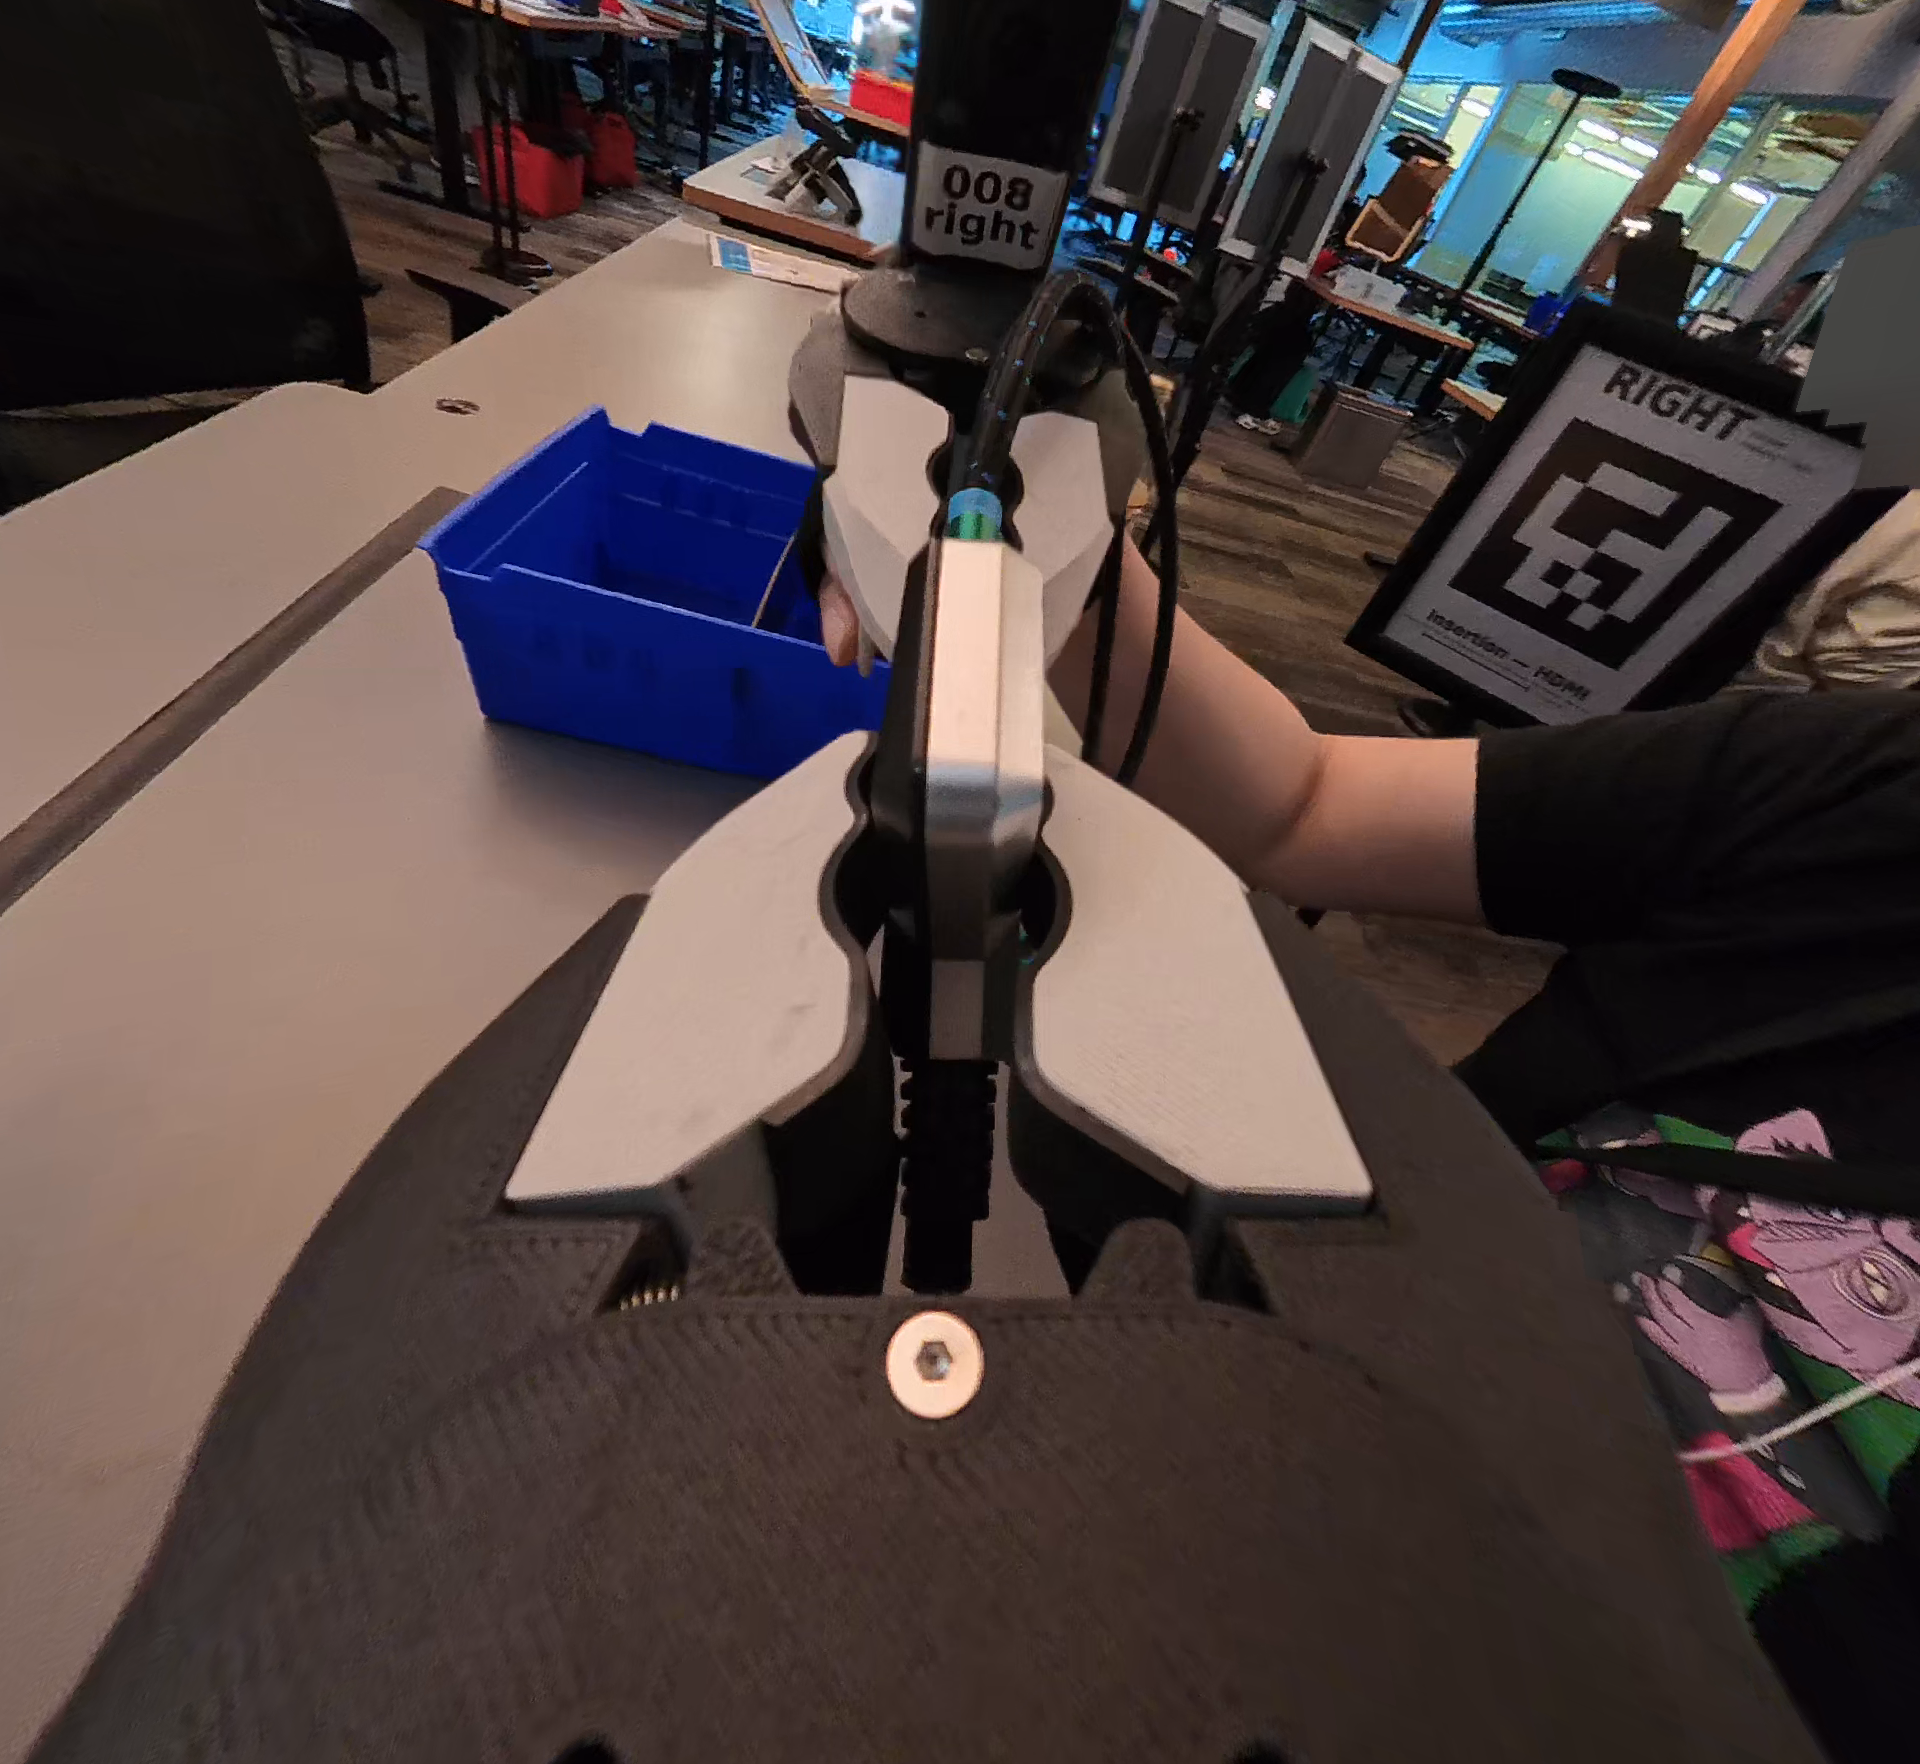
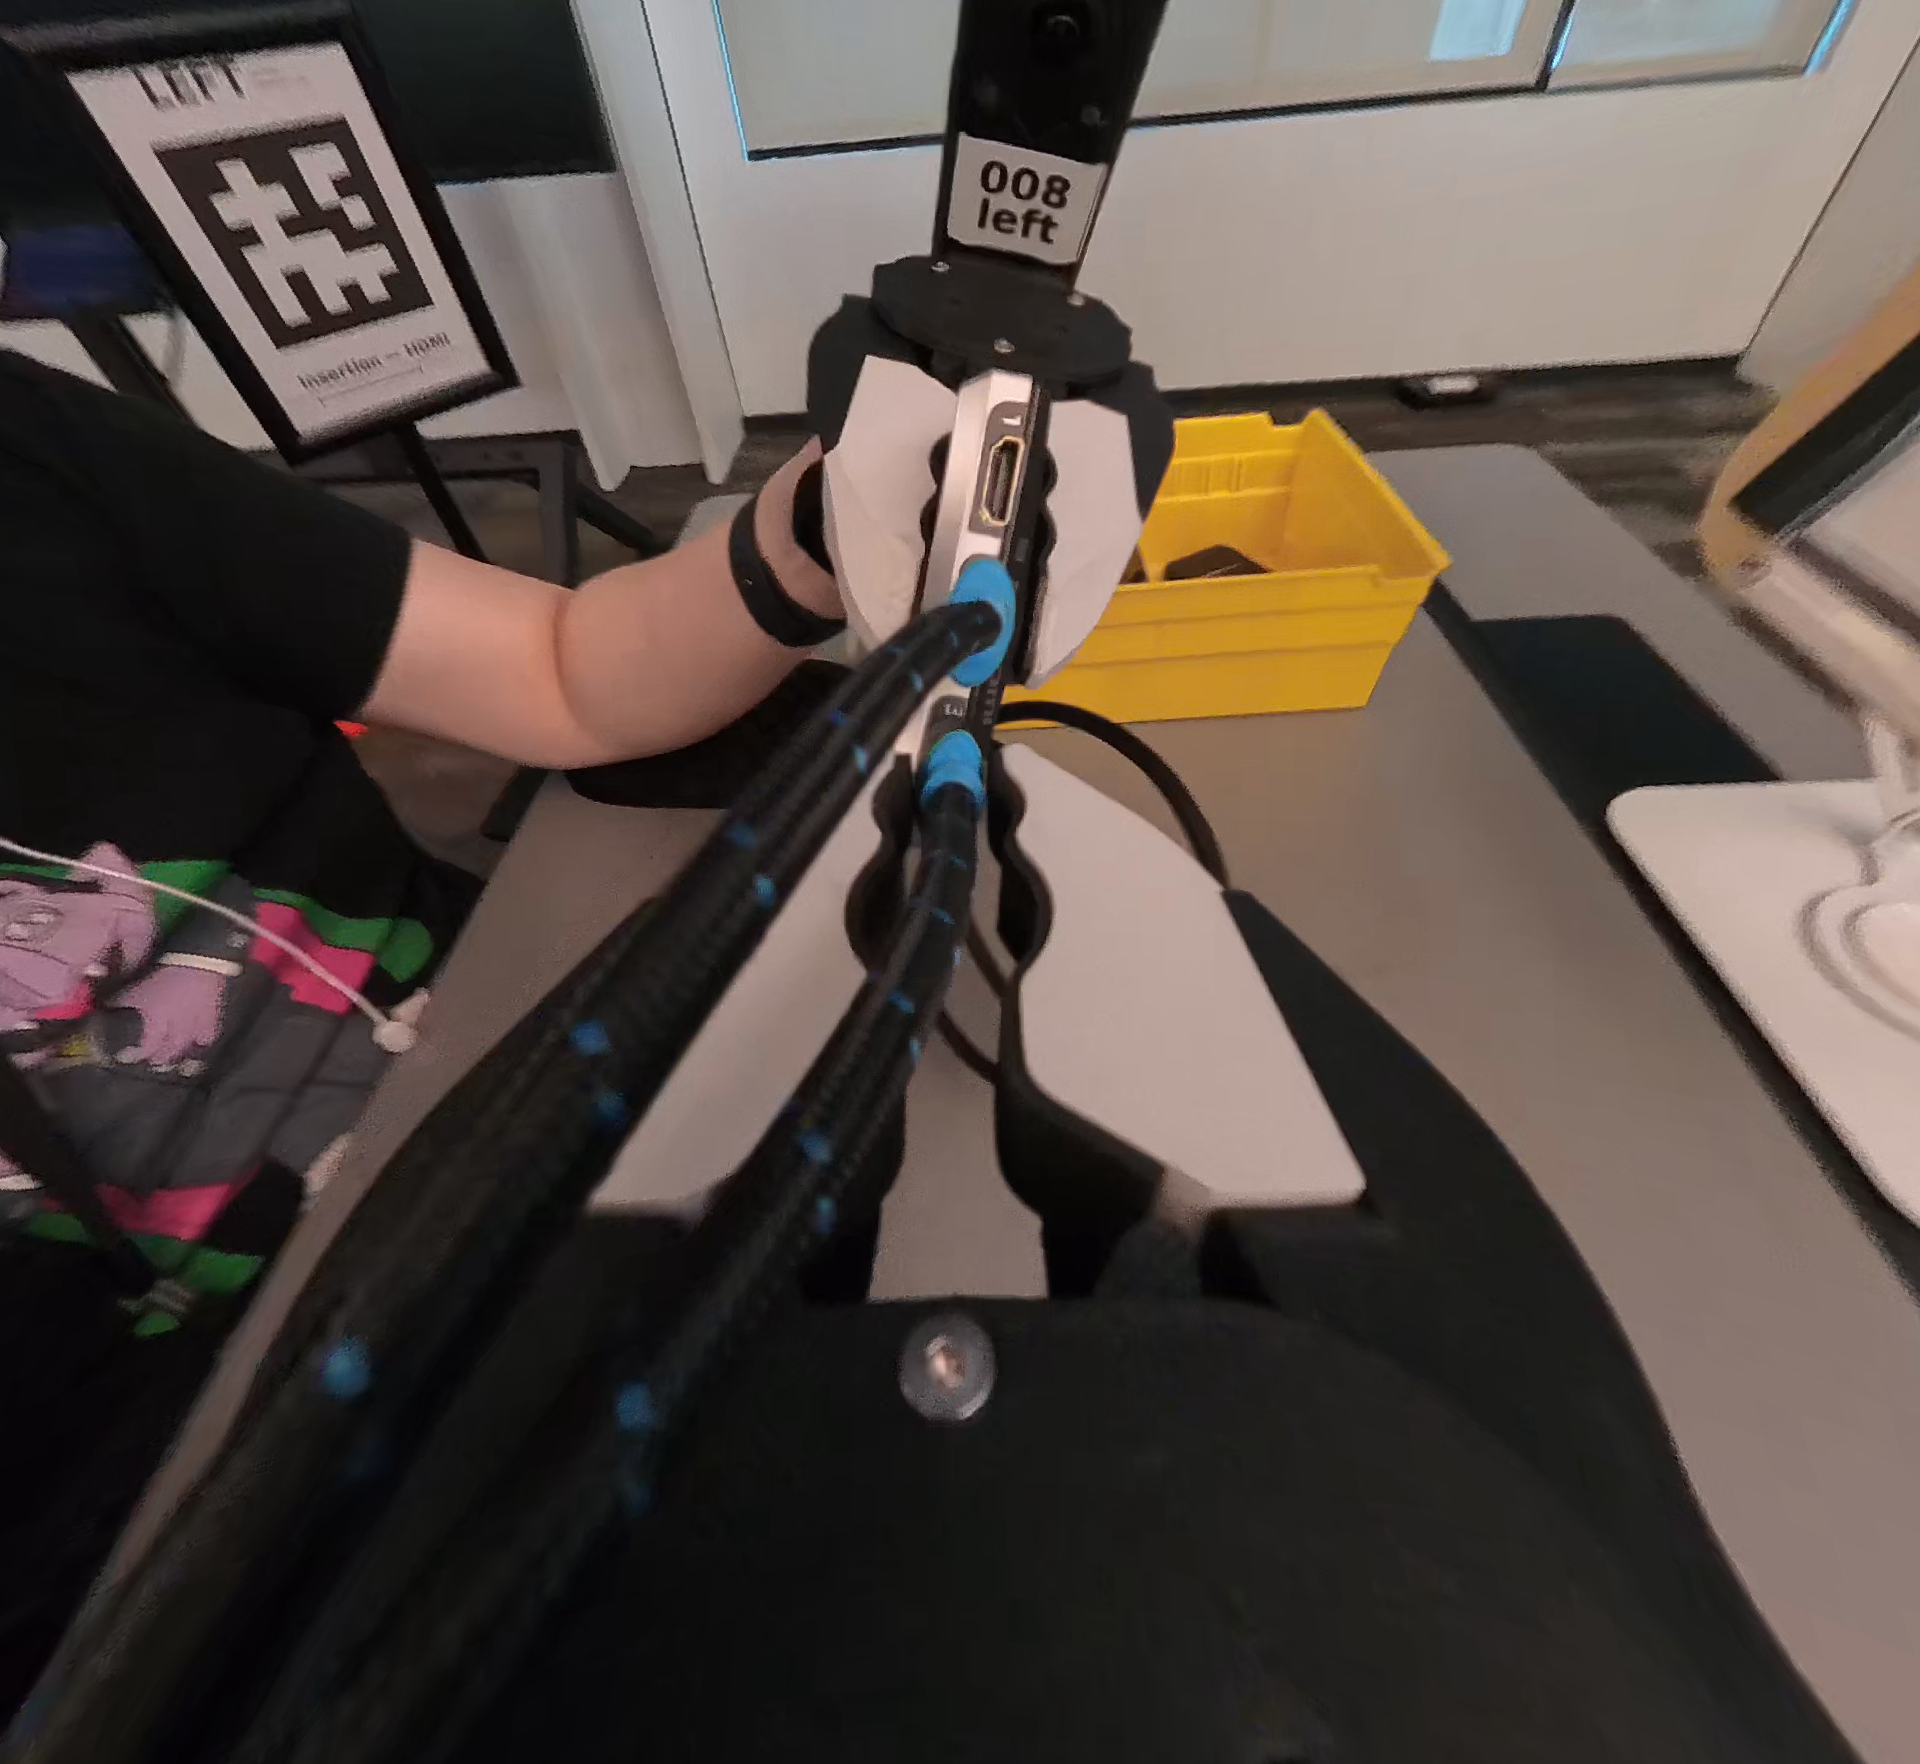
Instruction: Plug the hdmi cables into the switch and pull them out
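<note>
With the left gripper [image 1: 951, 893] fingers clamped on the silver switch [image 1: 982, 675] above the tabletop [image 1: 260, 883], the right gripper [image 2: 940, 893], closed on the lower cable [image 2: 940, 873], should move straight along the port.

Switch [image 1: 982, 727] stands on edge between the two tools, above the tabletop [image 1: 260, 935]. Left tool [image 1: 940, 893] clamps its near end; right tool [image 1: 971, 519] faces it at the far end. Two cables [image 2: 727, 935] enter the switch one below the other, an open port [image 2: 1000, 483] above them. Bin [image 1: 634, 592] sits on the tabletop, left of the switch. Second bin [image 2: 1247, 571] sits behind the left tool [image 2: 987, 509].
</note>
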The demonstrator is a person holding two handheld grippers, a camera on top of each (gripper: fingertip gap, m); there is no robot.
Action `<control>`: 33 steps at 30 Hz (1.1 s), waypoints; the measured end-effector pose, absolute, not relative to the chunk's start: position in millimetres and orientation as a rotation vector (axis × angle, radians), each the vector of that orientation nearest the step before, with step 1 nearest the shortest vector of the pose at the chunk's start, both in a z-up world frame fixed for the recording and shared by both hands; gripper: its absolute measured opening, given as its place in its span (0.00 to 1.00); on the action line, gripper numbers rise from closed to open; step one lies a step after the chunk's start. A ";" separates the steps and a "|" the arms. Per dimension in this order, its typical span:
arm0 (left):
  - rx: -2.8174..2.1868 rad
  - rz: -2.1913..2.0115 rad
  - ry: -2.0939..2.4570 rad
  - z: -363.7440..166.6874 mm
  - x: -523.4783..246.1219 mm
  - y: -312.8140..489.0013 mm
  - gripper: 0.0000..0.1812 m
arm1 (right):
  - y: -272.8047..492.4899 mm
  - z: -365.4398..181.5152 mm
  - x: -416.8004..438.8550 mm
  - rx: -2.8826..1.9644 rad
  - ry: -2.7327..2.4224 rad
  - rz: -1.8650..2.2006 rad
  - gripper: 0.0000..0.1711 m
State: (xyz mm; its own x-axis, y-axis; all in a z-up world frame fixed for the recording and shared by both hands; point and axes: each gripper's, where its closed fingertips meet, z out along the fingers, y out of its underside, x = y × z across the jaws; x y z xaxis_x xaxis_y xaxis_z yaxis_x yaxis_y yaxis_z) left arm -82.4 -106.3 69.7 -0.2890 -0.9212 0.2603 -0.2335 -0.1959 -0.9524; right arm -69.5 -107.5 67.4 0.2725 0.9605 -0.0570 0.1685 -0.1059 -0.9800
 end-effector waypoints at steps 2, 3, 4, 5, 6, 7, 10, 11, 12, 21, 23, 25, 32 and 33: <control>-1.355 -1.519 1.515 72.1 -86.2 -109.7 0.12 | -103.5 76.1 -70.9 -1.463 -1.061 0.887 0.19; -1.352 -1.511 1.522 72.6 -87.2 -110.9 0.12 | -103.6 81.8 -72.5 -1.429 -1.034 0.896 0.23; -1.354 -1.506 1.522 72.7 -87.1 -111.7 0.12 | -103.8 87.7 -74.4 -1.398 -1.003 0.933 0.22; -1.357 -1.504 1.521 72.6 -86.5 -112.5 0.12 | -104.6 92.2 -76.4 -1.377 -0.980 0.980 0.21; -1.361 -1.508 1.516 72.5 -85.7 -112.9 0.12 | -106.8 95.4 -78.0 -1.355 -0.974 1.027 0.18; -1.367 -1.512 1.510 72.4 -85.2 -112.4 0.12 | -106.9 96.9 -78.1 -1.347 -0.964 1.049 0.13; -1.389 -1.529 1.497 70.4 -84.8 -109.7 0.12 | -101.3 94.3 -77.2 -1.366 -0.945 1.015 0.08; -1.392 -1.536 1.498 70.0 -85.1 -109.6 0.12 | -101.1 93.0 -77.6 -1.370 -0.945 1.016 0.09; -1.400 -1.527 1.503 68.2 -85.4 -109.0 0.12 | -100.3 90.5 -77.7 -1.391 -0.942 1.025 0.09; -1.425 -1.530 1.508 60.6 -82.5 -106.5 0.12 | -98.1 83.8 -75.0 -1.439 -0.942 1.054 0.06; -1.418 -1.531 1.505 63.9 -80.5 -107.9 0.12 | -98.7 79.3 -67.3 -1.430 -1.013 0.983 0.09; -1.410 -1.486 1.500 65.2 -81.2 -105.5 0.12 | -88.4 73.2 -43.7 -1.504 -0.956 0.898 0.27; -1.316 -1.557 1.388 99.3 -103.8 -99.8 0.12 | -44.5 69.3 71.1 -1.760 -0.514 0.432 0.23; -1.305 -1.570 1.342 106.5 -107.3 -96.8 0.12 | -41.6 80.9 84.7 -1.723 -0.425 0.404 0.23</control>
